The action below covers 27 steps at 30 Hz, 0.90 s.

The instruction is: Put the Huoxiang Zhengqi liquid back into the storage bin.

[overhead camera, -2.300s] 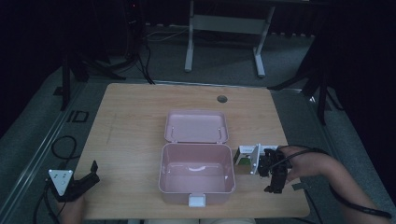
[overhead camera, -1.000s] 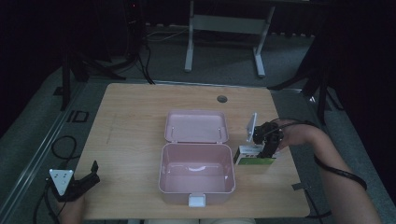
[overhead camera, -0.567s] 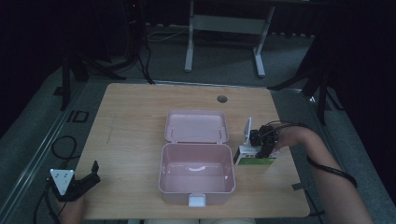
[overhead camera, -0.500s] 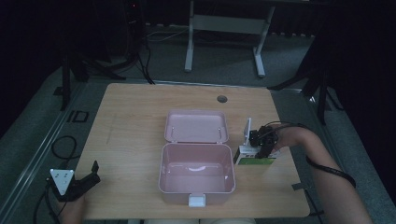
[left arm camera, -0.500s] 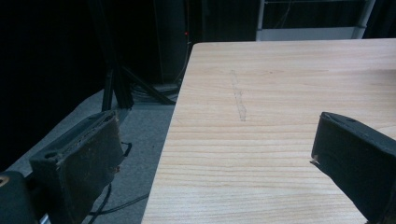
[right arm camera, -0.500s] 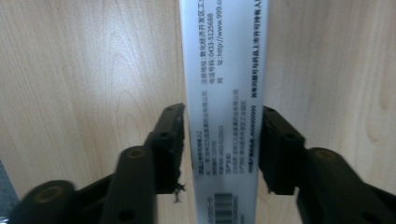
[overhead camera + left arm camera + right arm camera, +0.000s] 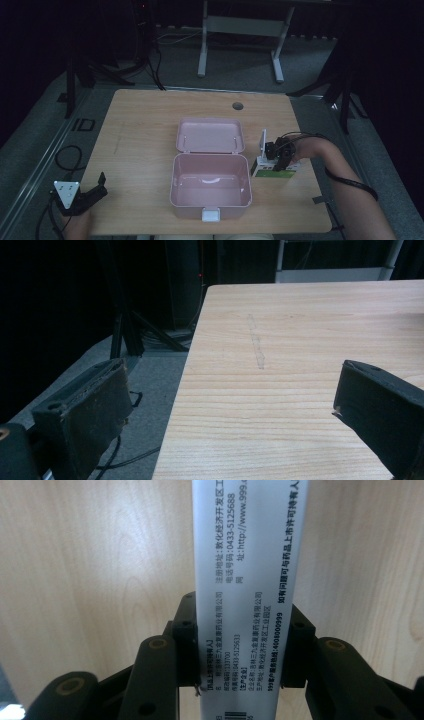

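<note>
We've got the right gripper [image 7: 278, 159] clamped on the medicine box [image 7: 274, 171] near the right edge of the bench [image 7: 145, 125], just beside the right wall of the pink case [image 7: 210, 186]. In the right gripper view the box [image 7: 245, 600] runs up betw. the two black jaws, which have just been closing and now press flat on its long narrow sides, w/ the box's printed face toward the camera. It's a slim rectangular carton, smooth white card w/ small black print and a barcode at the bottom end; from the high view we see a green band along its lower side. The case is hard pink plastic w/ rounded corners, its lid [image 7: 210, 135] laid open flat toward the far edge and a white latch at the near side. The bench top is pale wood-grain laminate. Our left gripper [image 7: 82, 196] rests at the near left corner, jaws wide apart, nothing betw. them, over bare bench [image 7: 300, 365].
</note>
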Each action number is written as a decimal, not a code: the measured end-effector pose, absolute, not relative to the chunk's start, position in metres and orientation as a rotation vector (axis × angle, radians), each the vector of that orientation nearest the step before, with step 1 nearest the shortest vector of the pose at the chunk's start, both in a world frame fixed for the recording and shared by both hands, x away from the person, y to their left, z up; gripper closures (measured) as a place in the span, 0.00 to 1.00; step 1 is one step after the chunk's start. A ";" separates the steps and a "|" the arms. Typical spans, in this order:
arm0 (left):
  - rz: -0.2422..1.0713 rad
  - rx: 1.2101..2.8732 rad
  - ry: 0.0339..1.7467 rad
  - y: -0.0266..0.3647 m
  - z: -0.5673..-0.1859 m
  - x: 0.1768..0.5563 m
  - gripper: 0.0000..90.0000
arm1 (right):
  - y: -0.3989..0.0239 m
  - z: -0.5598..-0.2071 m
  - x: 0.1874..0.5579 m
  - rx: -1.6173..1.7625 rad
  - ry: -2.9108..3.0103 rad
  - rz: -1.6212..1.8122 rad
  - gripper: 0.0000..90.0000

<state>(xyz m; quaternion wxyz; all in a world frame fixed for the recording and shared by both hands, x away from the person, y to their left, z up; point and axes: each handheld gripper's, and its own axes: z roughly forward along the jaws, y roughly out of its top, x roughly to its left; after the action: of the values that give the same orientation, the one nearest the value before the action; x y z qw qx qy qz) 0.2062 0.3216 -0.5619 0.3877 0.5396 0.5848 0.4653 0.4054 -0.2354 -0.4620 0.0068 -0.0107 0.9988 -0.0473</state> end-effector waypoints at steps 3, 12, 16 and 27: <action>1.184 1.374 1.490 0.322 -0.562 0.206 0.02 | -0.235 -0.458 0.404 -0.034 3.119 -0.136 0.68; 1.188 1.371 1.494 0.321 -0.562 0.206 0.02 | -0.234 -0.440 0.393 0.000 3.139 -0.120 0.69; 1.188 1.369 1.495 0.321 -0.562 0.206 0.02 | -0.233 -0.435 0.385 0.007 3.147 -0.134 0.69; 1.189 1.369 1.496 0.321 -0.562 0.206 0.02 | -0.237 -0.431 0.353 0.005 3.155 -0.135 0.69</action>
<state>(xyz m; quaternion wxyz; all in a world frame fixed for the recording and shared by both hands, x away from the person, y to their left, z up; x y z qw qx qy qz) 0.2064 0.3213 -0.5618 0.3852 0.5375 0.5873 0.4667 0.3534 -0.2373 -0.4311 -0.0083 0.0015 0.9991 -0.0426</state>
